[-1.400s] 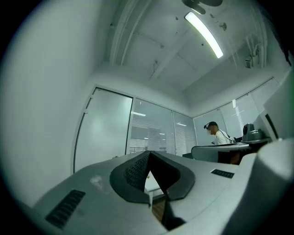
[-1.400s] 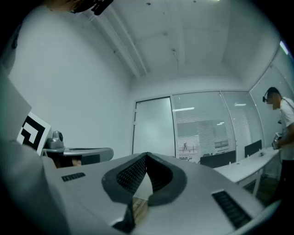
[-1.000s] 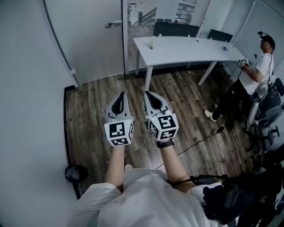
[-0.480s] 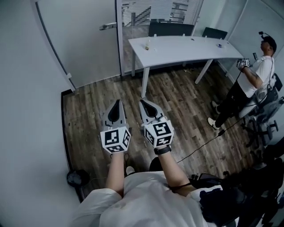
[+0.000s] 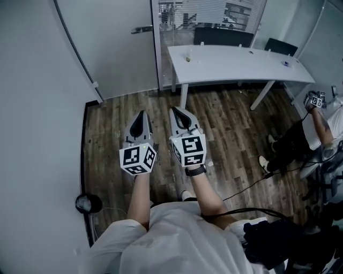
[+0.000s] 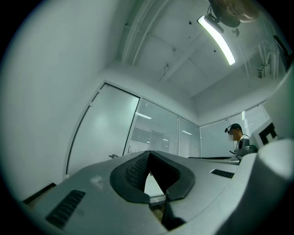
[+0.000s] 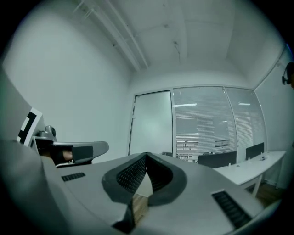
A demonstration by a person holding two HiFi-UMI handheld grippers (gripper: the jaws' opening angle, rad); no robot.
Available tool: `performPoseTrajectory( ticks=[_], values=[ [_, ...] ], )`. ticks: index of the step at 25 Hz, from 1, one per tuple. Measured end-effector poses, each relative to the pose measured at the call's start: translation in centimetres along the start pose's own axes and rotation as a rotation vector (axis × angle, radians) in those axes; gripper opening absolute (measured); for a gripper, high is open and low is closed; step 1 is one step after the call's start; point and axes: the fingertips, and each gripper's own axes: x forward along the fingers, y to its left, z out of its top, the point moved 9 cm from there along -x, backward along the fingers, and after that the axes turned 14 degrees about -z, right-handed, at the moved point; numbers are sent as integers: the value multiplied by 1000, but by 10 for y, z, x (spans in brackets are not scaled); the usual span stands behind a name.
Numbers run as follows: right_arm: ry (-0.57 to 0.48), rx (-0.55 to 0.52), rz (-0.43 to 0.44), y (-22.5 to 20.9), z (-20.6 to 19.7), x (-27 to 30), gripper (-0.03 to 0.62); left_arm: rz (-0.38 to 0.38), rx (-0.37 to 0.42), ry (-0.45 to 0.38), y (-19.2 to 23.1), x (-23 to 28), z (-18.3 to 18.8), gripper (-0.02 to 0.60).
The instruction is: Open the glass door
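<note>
The frosted glass door [image 5: 110, 45] stands closed at the far side of the room, with a metal lever handle [image 5: 141, 29] near its right edge. It shows too in the left gripper view as the glass door [image 6: 98, 133] and in the right gripper view as the glass door [image 7: 150, 124]. My left gripper [image 5: 141, 114] and right gripper [image 5: 175, 111] are held side by side over the wood floor, pointing toward the door and well short of it. Both are shut with nothing between the jaws.
A long white table [image 5: 241, 64] with dark chairs behind it stands right of the door. A glass wall with blinds [image 5: 209, 16] adjoins the door. A person [image 5: 311, 134] sits at the right edge. A cable [image 5: 252, 182] runs across the floor. A dark round object [image 5: 88, 203] lies by the left wall.
The view has shifted as I move across the room; the door and table sit slightly further right in the picture. Both grippers stay shut and side by side.
</note>
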Motion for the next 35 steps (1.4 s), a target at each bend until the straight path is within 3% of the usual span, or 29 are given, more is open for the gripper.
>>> performPoseTrajectory(
  ticks=[5,8,13,18,26,31,35],
  values=[
    [39,34,-13,-56,-19,9,-9,-90,134,31,-54,26,-12,3],
    [85,83,12,-60,-38,22,-9,-68,153,72,-49,28,-23,3],
    [54,85,78,-55,-40,58,-9,-13,108,82,-11,53,-32,3],
    [49,98,33,-46,-41,115,-6,-35,115,112,38,96,-45,3],
    [9,76,-23,-5,-26,215,-5,-47,109,65,144,148,-31,3],
    [54,89,-29,24,-35,250,-5,-126,23,101,187,156,-34,3],
    [56,105,-23,24,-35,290,-5,-155,36,113,211,179,-36,3]
  ],
)
